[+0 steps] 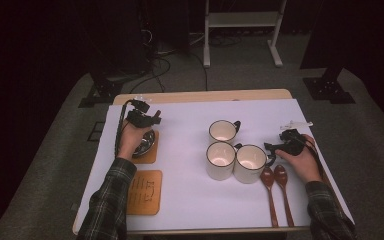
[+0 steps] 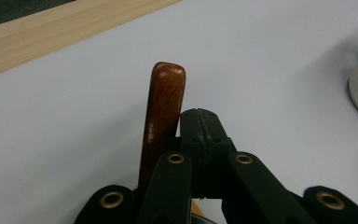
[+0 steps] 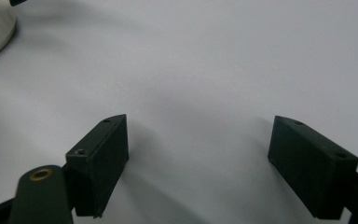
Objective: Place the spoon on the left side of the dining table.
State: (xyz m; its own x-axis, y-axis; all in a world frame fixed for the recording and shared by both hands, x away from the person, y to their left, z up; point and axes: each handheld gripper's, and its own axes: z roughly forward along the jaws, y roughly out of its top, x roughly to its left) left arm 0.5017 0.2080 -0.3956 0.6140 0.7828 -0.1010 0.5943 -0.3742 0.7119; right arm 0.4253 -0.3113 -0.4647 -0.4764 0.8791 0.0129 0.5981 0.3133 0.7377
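My left gripper (image 1: 149, 120) is at the table's left, above a shiny metal bowl (image 1: 145, 143) on a wooden coaster (image 1: 149, 156). In the left gripper view its jaws (image 2: 199, 116) are pressed together with nothing between them. A brown wooden handle (image 2: 164, 105) stands just beside them on the left. Whether it touches them I cannot tell. My right gripper (image 1: 272, 147) is at the right, next to the handle of the nearest white cup (image 1: 250, 163). Its jaws (image 3: 198, 140) stand wide apart over the bare white sheet.
Two more white cups (image 1: 220, 160) (image 1: 223, 131) stand mid-table. Two wooden spoons (image 1: 269, 192) (image 1: 283, 190) lie by the right hand. A second wooden coaster (image 1: 145, 192) lies near the front left. The wooden table edge (image 2: 51, 28) runs along the far side.
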